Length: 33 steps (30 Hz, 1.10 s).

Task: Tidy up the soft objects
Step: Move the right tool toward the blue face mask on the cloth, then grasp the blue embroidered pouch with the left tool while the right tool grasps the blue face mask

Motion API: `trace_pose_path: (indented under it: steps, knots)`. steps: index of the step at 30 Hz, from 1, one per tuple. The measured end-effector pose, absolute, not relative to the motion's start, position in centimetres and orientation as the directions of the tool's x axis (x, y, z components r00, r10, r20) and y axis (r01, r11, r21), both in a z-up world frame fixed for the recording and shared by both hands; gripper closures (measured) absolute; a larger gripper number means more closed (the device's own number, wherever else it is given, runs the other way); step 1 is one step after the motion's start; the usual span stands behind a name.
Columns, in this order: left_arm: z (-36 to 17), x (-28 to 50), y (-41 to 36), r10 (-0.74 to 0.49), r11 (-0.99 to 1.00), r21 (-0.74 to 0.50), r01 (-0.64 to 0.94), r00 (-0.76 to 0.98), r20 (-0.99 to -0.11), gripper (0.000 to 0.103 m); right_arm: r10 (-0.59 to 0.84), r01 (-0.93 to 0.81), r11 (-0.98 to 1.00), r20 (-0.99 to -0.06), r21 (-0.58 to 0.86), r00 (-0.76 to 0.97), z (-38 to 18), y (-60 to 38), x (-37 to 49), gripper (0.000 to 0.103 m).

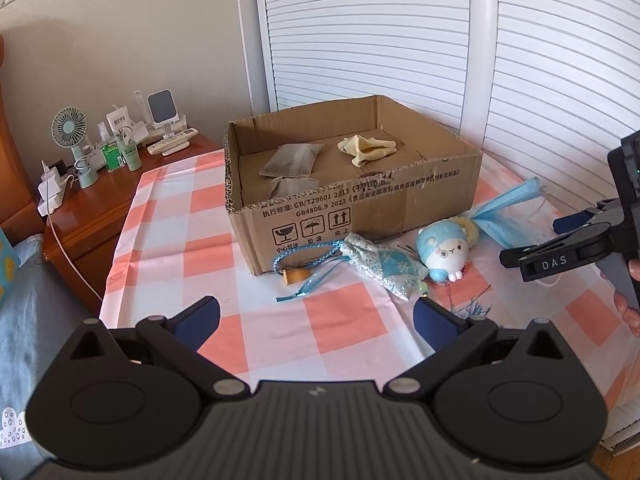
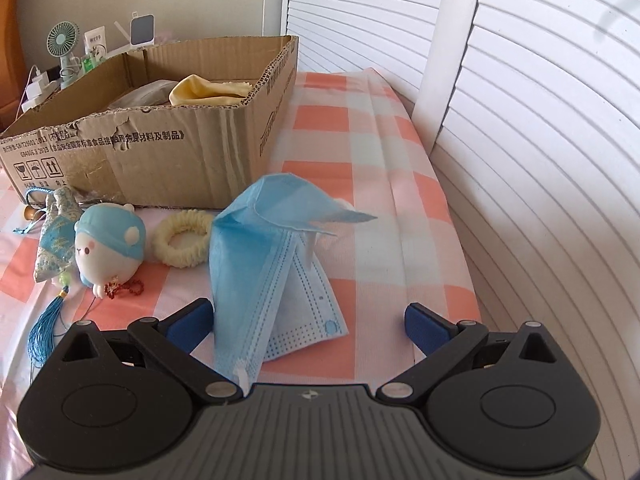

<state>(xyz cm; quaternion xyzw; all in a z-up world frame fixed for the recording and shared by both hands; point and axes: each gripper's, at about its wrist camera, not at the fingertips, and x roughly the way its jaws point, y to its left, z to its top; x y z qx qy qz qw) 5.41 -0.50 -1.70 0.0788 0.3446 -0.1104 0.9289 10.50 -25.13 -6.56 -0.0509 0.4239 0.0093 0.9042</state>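
Observation:
An open cardboard box [image 1: 360, 204] [image 2: 160, 152] stands on the checkered cloth and holds grey sachets [image 1: 290, 160] and a yellow cloth [image 1: 366, 146] [image 2: 208, 90]. In front of it lie a blue patterned sachet with cord [image 1: 380, 264] [image 2: 54, 236], a blue-capped plush toy [image 1: 442, 250] [image 2: 110, 246], a cream scrunchie [image 2: 182, 240] and a crumpled blue face mask [image 1: 504, 208] [image 2: 264, 264]. My left gripper [image 1: 316, 318] is open, just short of the sachet. My right gripper [image 2: 308, 320] is open with the mask standing between its fingers, nearer the left one; it also shows in the left wrist view [image 1: 540, 240].
A wooden nightstand [image 1: 100, 200] at the left carries a small fan [image 1: 72, 128], bottles, chargers and a remote. White louvered doors [image 1: 400, 40] [image 2: 520, 120] run behind and right of the bed. The checkered cloth [image 1: 180, 240] [image 2: 380, 180] ends at the right edge.

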Motion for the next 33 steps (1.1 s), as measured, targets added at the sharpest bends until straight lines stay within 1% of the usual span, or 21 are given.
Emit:
trace_pose_path:
  steps: [11, 16, 19, 25, 33]
  knots:
    - [-3.8, 10.9, -2.8, -0.141, 0.972, 0.043, 0.232, 0.719, -0.681, 0.001, 0.004, -0.075, 0.995, -0.764, -0.058, 0.645, -6.7, -24.2, 8.3, 0.0]
    - [-4.7, 13.2, -4.4, -0.09, 0.982, 0.057, 0.179, 0.715, -0.693, 0.001, 0.003, -0.071, 0.996, -0.76, -0.056, 0.65, -6.8, -24.1, 8.0, 0.0]
    - [-5.2, 14.1, -5.1, -0.082, 0.986, 0.047, 0.159, 0.71, -0.7, 0.001, 0.007, -0.074, 0.996, -0.758, -0.054, 0.652, -6.8, -24.2, 7.9, 0.0]
    - [-6.5, 14.3, -5.9, -0.035, 0.985, 0.093, 0.147, 0.692, -0.721, 0.001, 0.013, -0.081, 0.995, -0.753, -0.053, 0.658, -6.8, -24.3, 7.8, 0.0]
    - [-7.0, 11.4, -3.3, 0.003, 0.972, 0.162, 0.172, 0.679, -0.734, 0.001, 0.019, -0.087, 0.995, -0.748, -0.053, 0.663, -6.9, -24.4, 7.7, 0.0]
